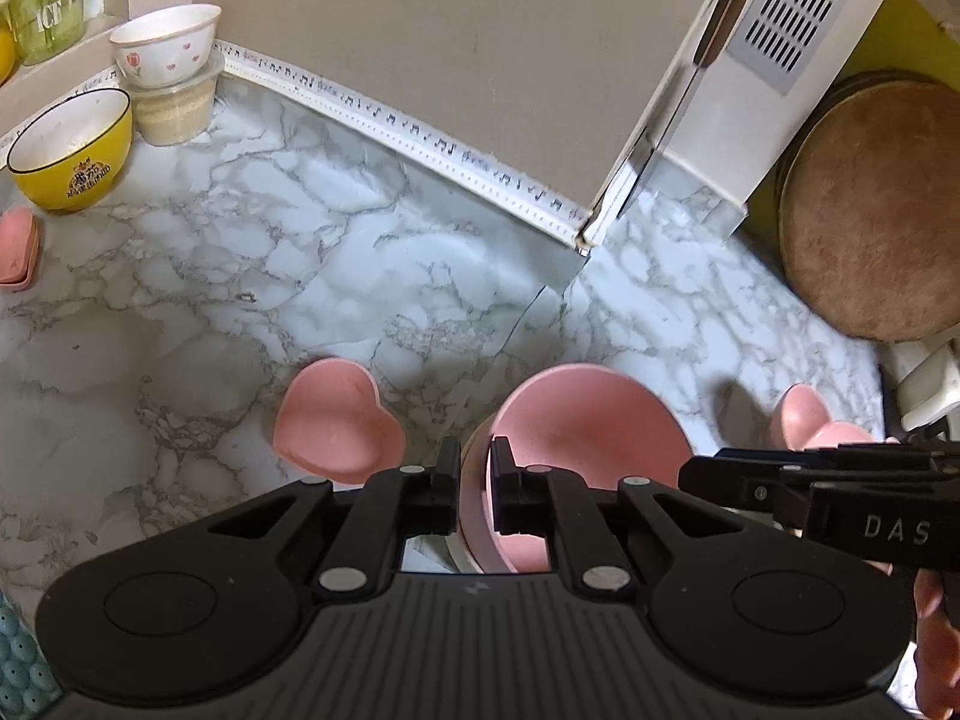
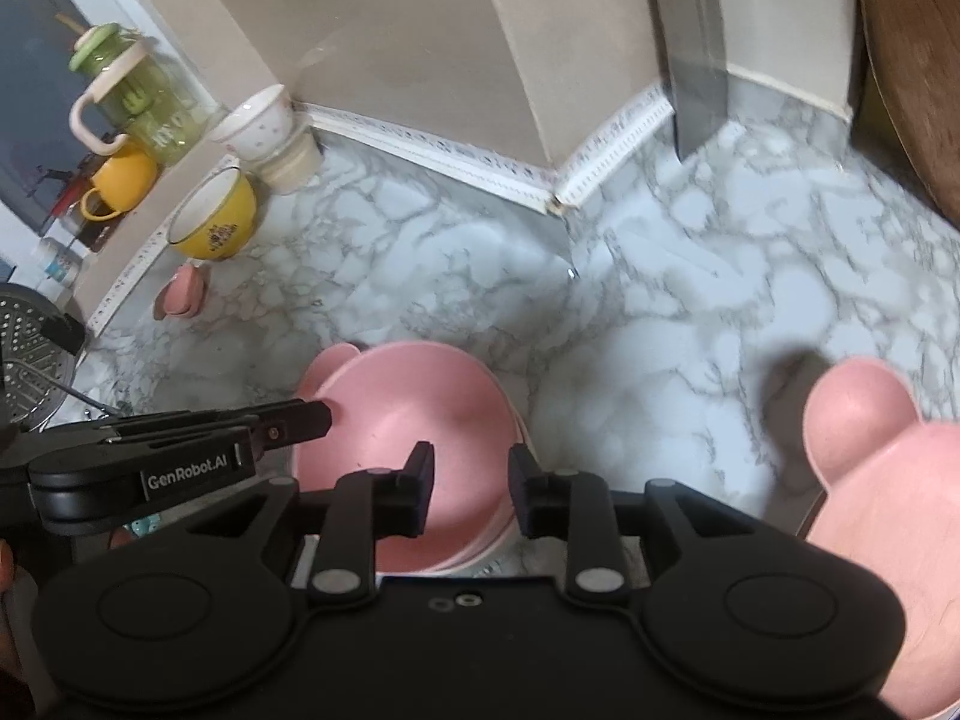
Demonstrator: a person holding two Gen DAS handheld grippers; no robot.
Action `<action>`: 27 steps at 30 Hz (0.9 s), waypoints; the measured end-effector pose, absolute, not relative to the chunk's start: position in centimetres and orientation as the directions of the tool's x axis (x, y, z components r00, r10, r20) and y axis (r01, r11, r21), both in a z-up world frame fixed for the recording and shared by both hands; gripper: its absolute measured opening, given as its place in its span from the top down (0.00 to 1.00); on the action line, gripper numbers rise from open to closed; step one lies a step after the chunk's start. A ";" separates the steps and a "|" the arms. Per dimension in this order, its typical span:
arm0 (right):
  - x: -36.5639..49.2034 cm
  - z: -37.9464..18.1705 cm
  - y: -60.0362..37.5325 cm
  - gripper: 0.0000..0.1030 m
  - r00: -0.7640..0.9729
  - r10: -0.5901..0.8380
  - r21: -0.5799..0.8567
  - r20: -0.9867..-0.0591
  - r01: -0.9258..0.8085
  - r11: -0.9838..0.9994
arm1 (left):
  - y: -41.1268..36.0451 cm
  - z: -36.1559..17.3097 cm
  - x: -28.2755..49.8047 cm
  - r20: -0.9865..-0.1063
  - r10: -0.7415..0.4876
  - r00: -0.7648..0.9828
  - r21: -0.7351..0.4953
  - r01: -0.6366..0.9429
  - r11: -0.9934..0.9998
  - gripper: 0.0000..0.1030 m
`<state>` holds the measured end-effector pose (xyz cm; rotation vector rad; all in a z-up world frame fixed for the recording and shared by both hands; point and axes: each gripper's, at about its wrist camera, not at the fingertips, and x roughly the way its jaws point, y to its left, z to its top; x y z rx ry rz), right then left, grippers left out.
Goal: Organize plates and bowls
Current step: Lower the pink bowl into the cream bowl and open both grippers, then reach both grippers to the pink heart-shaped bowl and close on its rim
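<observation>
A pink bowl sits on top of a stack of pink bowls on the marble counter. My left gripper is shut on its near-left rim, one finger inside and one outside. My right gripper straddles the right rim with its jaws apart and the pads off the wall. Each gripper shows in the other's view: the left gripper and the right gripper. A pink heart dish lies just left of the stack. A pink bear-shaped plate lies to the right.
At the back left stand a yellow bowl, a white tulip bowl on a plastic tub, and a second pink heart dish. A round wooden board leans at the right. A metal steamer sits at the left edge.
</observation>
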<state>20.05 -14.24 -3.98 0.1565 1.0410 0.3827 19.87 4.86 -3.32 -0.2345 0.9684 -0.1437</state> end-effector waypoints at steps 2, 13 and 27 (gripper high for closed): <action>20.1 -3.3 -13.7 0.68 0.453 0.388 0.297 -0.802 -0.261 0.919 | 5.3 -2.6 19.4 -0.778 -0.204 0.594 -0.246 0.010 0.969 0.90; 22.4 -1.2 -9.1 0.52 0.459 0.432 0.268 -0.776 -0.381 0.885 | 10.2 -0.5 19.3 -0.735 -0.120 0.667 -0.235 -0.084 0.969 0.89; 26.8 -3.3 -3.3 0.32 0.359 0.444 0.276 -0.821 -0.431 0.859 | 15.7 -2.5 20.8 -0.737 -0.077 0.672 -0.207 -0.115 0.972 0.26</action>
